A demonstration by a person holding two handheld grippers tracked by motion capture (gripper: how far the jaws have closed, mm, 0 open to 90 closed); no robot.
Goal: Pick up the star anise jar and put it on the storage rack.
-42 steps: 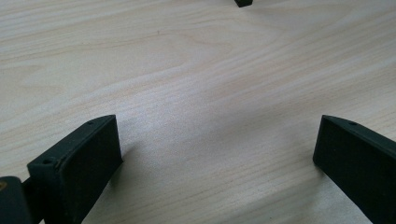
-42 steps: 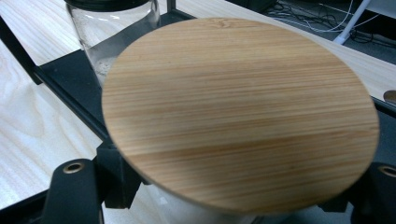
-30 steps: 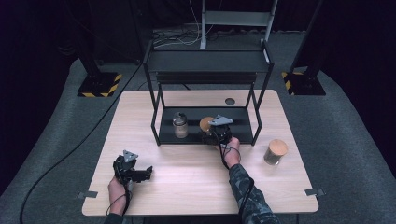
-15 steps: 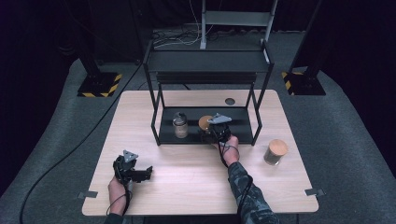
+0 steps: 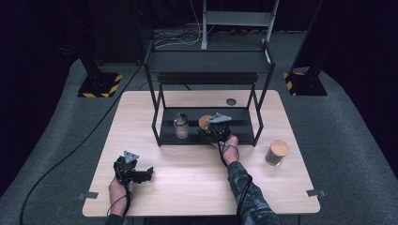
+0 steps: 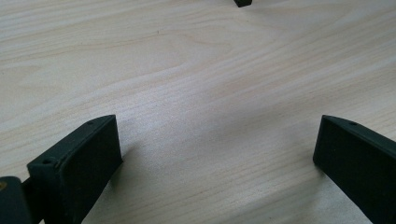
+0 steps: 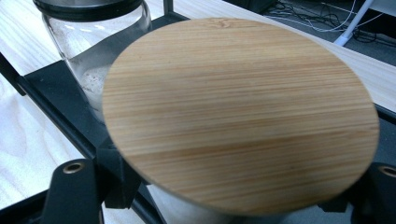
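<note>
**A:** Start with the high view. Where is the work?

**B:** At the black rack [image 5: 209, 93] standing on the far half of the wooden table [image 5: 187, 183]. The right gripper [image 5: 212, 132] reaches onto its bottom shelf, and a jar with a round wooden lid [image 5: 205, 123] sits right at its tip, at about twelve o'clock from the person's right hand.

**A:** Anything beside it?

**B:** A glass jar with a dark lid [image 5: 181, 125] stands on the same shelf, at nine o'clock from the wooden-lidded jar, near but apart. A second wooden-lidded jar [image 5: 276, 153] stands on the table outside the rack, at roughly four o'clock from the gripper. The left gripper [image 5: 146, 174] lies low on the near left of the table, well apart from the rack.

**A:** The left gripper view?

**B:** Its two black jaws stand wide apart, at seven and four o'clock in the picture, with bare wood grain between them. They grip nothing.

**A:** And the right gripper view?

**B:** The wooden lid [image 7: 240, 109] is very close to the camera. Both jaws press against the jar's body just under the lid, one at eight o'clock, the other at four, so they are clamped on it. The dark-lidded glass jar [image 7: 93, 42] rises at eleven o'clock, behind the lid, on the rack's black shelf [image 7: 51, 88].
</note>
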